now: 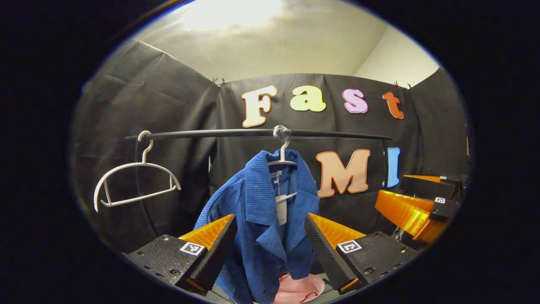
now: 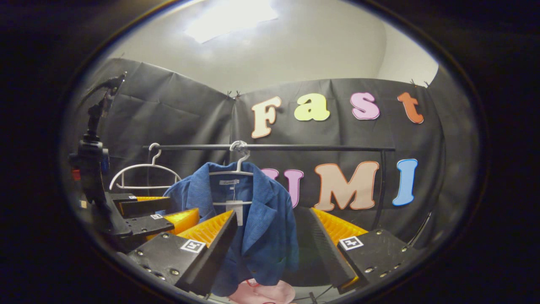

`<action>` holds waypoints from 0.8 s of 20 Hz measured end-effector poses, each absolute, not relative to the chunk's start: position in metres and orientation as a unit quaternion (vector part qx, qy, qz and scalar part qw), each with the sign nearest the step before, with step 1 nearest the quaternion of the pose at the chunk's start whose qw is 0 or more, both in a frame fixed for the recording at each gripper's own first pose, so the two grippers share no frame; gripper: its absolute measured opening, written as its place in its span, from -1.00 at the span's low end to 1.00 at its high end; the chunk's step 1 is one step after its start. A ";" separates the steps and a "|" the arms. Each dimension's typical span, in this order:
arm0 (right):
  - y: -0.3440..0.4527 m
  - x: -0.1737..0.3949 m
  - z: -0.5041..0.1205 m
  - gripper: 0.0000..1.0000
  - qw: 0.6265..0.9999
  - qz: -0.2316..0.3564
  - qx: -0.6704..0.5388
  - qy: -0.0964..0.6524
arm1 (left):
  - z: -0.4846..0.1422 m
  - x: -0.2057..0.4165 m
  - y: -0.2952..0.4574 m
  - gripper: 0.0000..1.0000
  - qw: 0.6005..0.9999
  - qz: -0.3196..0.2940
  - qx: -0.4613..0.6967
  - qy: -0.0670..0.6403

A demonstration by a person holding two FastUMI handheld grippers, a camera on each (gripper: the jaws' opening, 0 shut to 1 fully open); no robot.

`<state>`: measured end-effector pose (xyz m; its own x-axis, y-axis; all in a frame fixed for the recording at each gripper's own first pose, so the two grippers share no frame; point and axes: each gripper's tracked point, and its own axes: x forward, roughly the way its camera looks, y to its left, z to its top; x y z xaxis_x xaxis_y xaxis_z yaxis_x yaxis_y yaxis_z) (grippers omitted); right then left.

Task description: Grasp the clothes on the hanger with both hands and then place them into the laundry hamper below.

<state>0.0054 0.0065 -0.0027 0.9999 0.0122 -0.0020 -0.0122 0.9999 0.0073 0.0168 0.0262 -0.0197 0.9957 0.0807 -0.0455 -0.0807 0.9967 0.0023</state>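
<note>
Jacket (image 1: 261, 219) hangs lengthwise from a hanger (image 1: 282, 159) near the middle of the rail (image 1: 253, 134), over the pink hamper (image 1: 299, 289). Left gripper (image 1: 270, 249), spread wide, faces it squarely and looks nearer; right gripper (image 2: 270, 249), equally wide, has it slightly leftward.

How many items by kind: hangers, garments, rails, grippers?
Hangers: 2, bare hanger and jacket's hanger
Garments: 2, blue jacket and pink cloth below
Rails: 1, rail
Grippers: 2, left gripper and right gripper
Total: 7
</note>
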 end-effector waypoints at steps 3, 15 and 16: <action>0.005 0.007 -0.004 0.92 1.000 0.005 0.000 -0.001 | -0.026 0.023 0.032 1.00 0.998 0.054 0.001 0.028; -0.010 0.017 -0.012 0.99 0.999 0.017 -0.034 -0.010 | -0.080 0.054 0.034 1.00 0.991 0.091 0.034 0.089; -0.012 0.019 -0.015 0.92 0.999 0.019 -0.036 -0.006 | -0.083 0.057 0.033 1.00 0.991 0.093 0.037 0.092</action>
<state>0.0187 -0.0118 -0.0148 0.9992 0.0378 0.0111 -0.0369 0.9968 -0.0715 0.0567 0.0334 -0.0834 0.9658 0.1905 -0.1761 -0.1770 0.9801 0.0896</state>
